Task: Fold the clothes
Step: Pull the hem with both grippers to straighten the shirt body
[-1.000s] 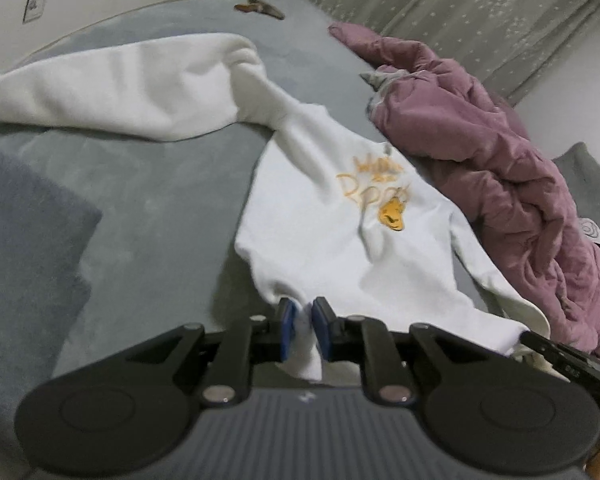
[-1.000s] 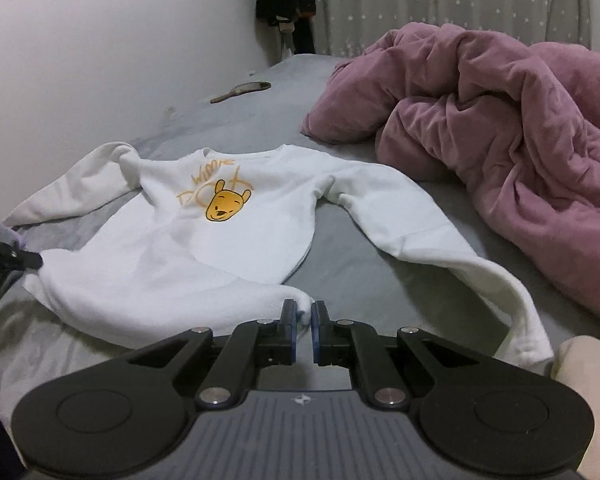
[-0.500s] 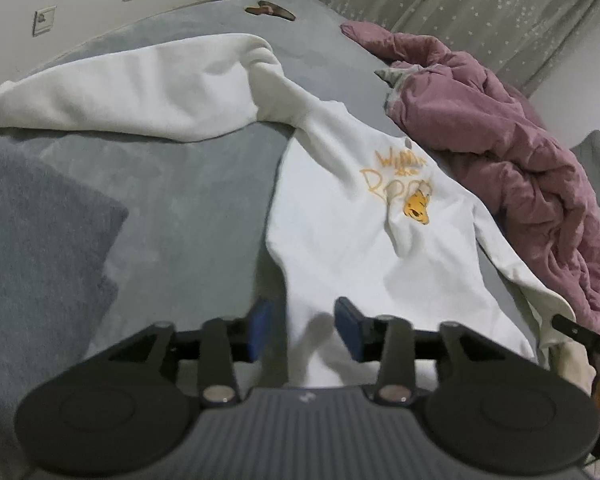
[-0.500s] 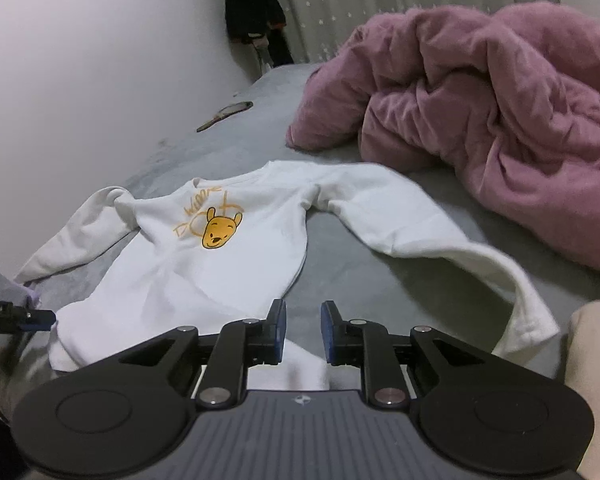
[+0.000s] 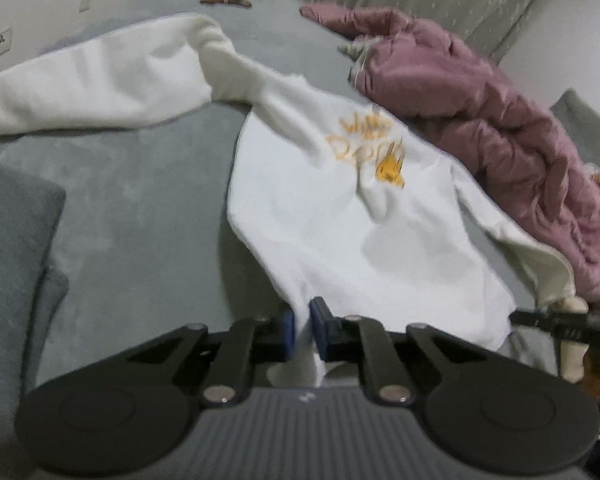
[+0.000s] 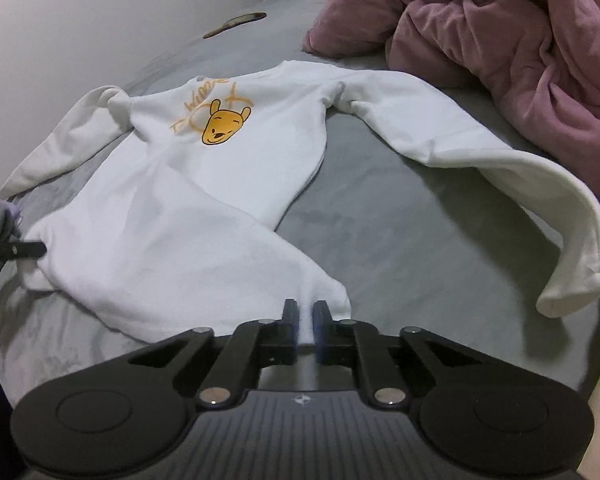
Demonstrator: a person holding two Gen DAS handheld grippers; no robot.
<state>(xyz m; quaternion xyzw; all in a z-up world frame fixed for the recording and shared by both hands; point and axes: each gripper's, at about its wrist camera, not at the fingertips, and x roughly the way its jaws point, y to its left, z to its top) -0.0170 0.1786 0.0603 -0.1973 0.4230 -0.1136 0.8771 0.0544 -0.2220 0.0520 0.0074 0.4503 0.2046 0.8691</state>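
Note:
A white sweatshirt (image 5: 332, 224) (image 6: 204, 184) with a yellow bear print lies face up on the grey bed, both sleeves spread out. My left gripper (image 5: 301, 326) is shut on one corner of its bottom hem, the fabric pinched between the blue pads. At the other hem corner my right gripper (image 6: 305, 320) is shut on the cloth in the same way. The right gripper's tip (image 5: 556, 322) shows at the right edge of the left wrist view. The left gripper's tip (image 6: 16, 250) shows at the left edge of the right wrist view.
A crumpled pink duvet (image 5: 500, 120) (image 6: 500, 32) is heaped beside the sweatshirt, close to one sleeve. A grey pillow (image 5: 12, 264) lies on the near left. A small brown object (image 6: 236, 24) rests far up the bed by the wall. Grey bedsheet (image 6: 400, 220) surrounds the garment.
Both grippers were shut on the hem a second ago, opened half a second ago, and are shut on the hem corners again now. The hem looks slightly lifted.

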